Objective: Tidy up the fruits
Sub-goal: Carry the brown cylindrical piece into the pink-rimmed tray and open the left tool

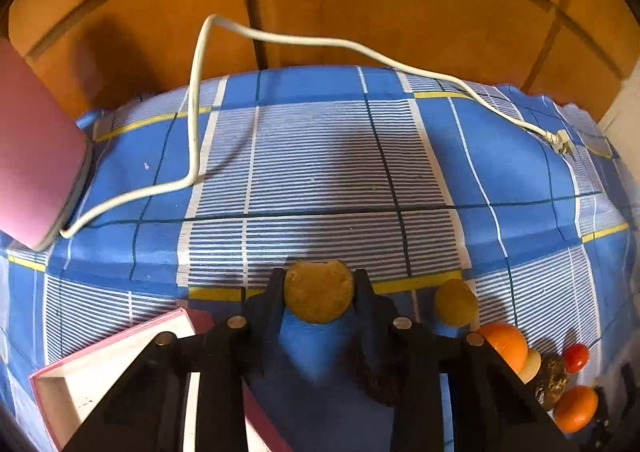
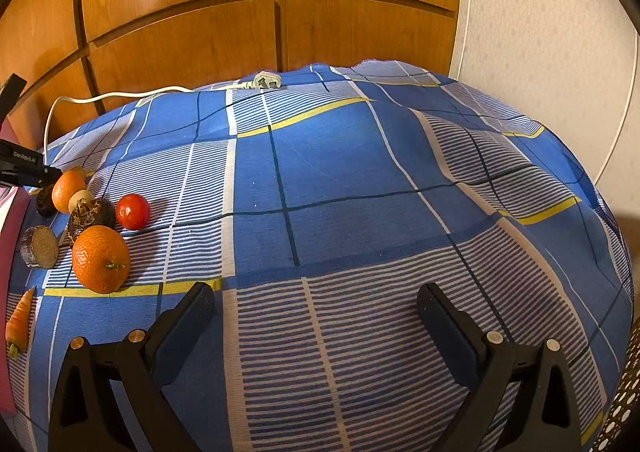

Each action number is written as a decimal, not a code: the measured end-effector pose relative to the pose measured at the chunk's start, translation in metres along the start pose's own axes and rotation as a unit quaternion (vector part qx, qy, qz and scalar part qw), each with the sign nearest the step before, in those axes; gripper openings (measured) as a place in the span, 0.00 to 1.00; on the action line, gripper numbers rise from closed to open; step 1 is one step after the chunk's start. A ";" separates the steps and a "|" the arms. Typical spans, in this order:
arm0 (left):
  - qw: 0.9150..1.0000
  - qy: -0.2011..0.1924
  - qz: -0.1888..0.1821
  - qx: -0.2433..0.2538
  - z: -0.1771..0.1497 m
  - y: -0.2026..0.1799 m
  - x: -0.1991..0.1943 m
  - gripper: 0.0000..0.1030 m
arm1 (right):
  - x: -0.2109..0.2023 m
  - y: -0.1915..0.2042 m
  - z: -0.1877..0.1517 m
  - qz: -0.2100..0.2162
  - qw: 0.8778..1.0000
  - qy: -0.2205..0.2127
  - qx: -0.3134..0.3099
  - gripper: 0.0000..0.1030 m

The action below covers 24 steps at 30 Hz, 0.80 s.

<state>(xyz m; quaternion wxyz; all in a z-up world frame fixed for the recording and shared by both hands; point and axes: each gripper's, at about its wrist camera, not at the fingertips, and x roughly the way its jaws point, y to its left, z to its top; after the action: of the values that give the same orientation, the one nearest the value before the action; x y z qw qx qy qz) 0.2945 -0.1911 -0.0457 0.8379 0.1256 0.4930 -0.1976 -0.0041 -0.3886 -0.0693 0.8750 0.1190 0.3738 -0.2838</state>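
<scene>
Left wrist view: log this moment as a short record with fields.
surface: blue checked cloth
left gripper: shut on a round brown cut piece, its flat face towards the camera
right gripper: open, nothing between its fingers
beside the held piece: a second brownish round piece on the cloth
fruit pile: two oranges, a small red tomato, a dark rough bulb
container: open pink box at lower left
other: white power cord lying across the cloth
</scene>
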 end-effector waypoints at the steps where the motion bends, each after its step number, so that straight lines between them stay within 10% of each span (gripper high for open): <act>1: 1.000 -0.006 -0.004 -0.002 -0.003 -0.001 -0.004 0.32 | 0.000 0.000 0.000 0.000 1.000 -0.001 0.000 1.00; 24: 0.989 -0.109 -0.004 -0.096 -0.101 0.016 -0.136 0.32 | 0.001 0.001 0.000 0.001 1.000 -0.002 0.000 1.00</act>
<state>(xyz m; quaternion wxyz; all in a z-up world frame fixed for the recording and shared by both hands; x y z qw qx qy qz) 0.1641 -0.1077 0.0248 0.8942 0.0200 0.4156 -0.1652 -0.0032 -0.3882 -0.0697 0.8758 0.1185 0.3723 -0.2833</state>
